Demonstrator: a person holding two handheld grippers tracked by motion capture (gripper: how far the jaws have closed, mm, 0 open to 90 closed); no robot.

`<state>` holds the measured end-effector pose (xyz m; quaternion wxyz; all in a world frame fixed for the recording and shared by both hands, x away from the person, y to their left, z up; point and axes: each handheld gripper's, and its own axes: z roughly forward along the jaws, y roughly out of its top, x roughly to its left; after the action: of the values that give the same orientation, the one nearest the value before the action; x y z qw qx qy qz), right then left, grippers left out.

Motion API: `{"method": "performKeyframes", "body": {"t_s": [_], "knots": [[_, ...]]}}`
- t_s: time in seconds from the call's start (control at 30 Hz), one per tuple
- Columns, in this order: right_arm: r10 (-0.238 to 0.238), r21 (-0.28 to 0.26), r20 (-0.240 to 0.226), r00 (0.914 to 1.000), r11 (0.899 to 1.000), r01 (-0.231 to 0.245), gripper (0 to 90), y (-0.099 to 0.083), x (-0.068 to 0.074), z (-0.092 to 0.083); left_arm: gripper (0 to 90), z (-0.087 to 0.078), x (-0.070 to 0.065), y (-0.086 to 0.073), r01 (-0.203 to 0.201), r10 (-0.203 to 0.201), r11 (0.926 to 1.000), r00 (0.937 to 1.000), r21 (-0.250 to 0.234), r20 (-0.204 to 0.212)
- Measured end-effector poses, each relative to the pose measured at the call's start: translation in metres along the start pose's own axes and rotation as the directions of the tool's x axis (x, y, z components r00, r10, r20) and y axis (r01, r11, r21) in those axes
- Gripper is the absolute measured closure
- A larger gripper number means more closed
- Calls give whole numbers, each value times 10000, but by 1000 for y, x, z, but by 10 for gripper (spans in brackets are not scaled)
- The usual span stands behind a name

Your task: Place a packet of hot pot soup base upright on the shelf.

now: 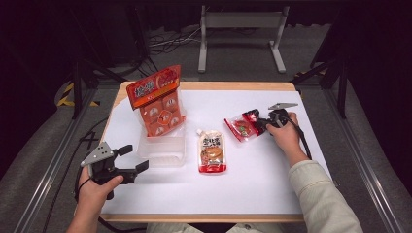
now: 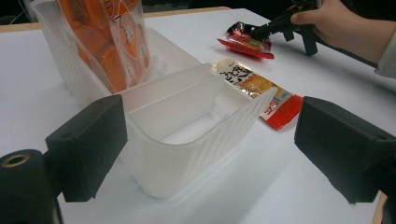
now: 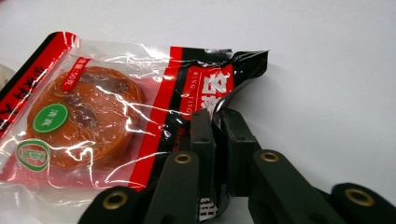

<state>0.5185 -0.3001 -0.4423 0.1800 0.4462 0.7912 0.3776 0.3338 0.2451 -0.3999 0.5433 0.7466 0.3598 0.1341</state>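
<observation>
A red and black snack packet [image 1: 244, 125] with a round brown cake inside [image 3: 84, 112] lies on the white table at the right. My right gripper [image 1: 261, 124] is shut on the packet's black edge [image 3: 217, 112], the film pinched between the jaws. My left gripper [image 1: 135, 159] stands open at the table's front left, its jaws on either side of the near end of a clear plastic bin [image 2: 187, 140] without touching it. An orange multi-pack bag [image 1: 158, 99] stands upright in the bin's far part. A spouted pouch [image 1: 211, 151] lies flat beside the bin.
The bin [image 1: 163, 148] has a divider, and its near compartment holds nothing. A metal frame [image 1: 240, 29] stands beyond the table's far edge. Cables run along the floor to the left.
</observation>
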Motion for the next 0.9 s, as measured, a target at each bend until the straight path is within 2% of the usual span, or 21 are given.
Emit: {"method": "performKeyframes", "body": {"t_s": [0.27, 0.4, 0.57, 0.73, 0.9], "knots": [[188, -128, -96, 9998, 9997, -189, 886, -1, 0, -1, 104, 0, 0, -1, 33, -33, 10000, 10000, -8, -17], [686, -495, -462, 9966, 9963, -709, 887, 0, -1, -5, 104, -1, -1, 0, -19, 19, 10000, 10000, 51, 14], [578, -739, -533, 9969, 9954, -617, 886, 3, 1, -12, 104, -2, -1, 0, -43, 43, 10000, 10000, 46, 20], [463, -1465, -946, 9944, 9874, -599, 887, 14, 7, -28, 105, -2, -2, 0, -120, 120, 9999, 9999, 94, 44], [117, -1872, -1188, 9928, 9817, -340, 887, 25, 15, -44, 105, -2, -4, 1, -174, 173, 9998, 9998, 90, 98]]}}
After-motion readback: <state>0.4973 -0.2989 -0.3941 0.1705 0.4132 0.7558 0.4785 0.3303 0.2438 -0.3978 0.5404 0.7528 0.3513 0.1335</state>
